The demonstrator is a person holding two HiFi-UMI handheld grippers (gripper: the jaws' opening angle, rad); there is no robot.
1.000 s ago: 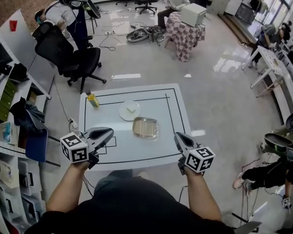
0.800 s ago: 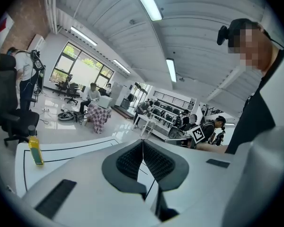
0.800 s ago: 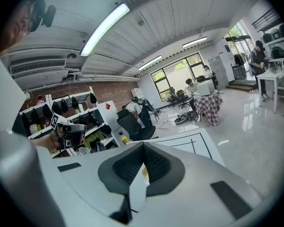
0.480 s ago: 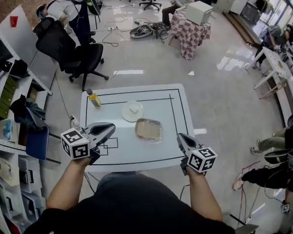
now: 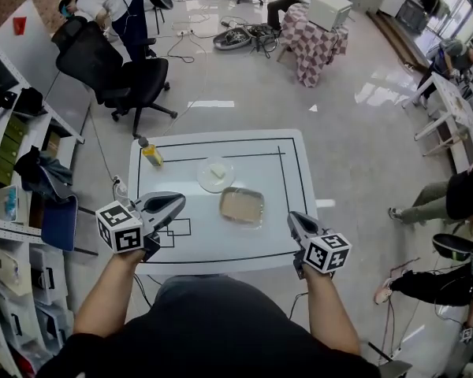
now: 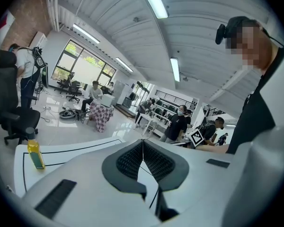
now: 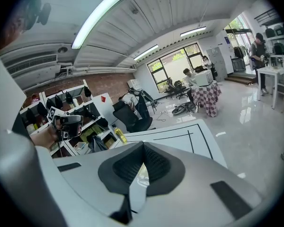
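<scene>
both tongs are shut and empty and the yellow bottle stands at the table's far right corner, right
Wrong corner: the head view shows the yellow bottle at the far left corner of the table. The left tongs and right tongs are shut and empty, as said.

The white rectangular worktop [image 5: 197,239] carries thin black outlines. On it stand a small bottle of yellow liquid [image 5: 151,156], a round white plate [image 5: 215,174] and a silvery metal tray [image 5: 241,207] that is beige inside. The left gripper [image 5: 177,201] and right gripper [image 5: 293,219] are pale grey with black ribbed pads [image 6: 132,160]. Their marker cubes [image 5: 120,227] show black-and-white squares. Beyond hangs a pink-and-white chequered cloth [image 5: 319,42].
</scene>
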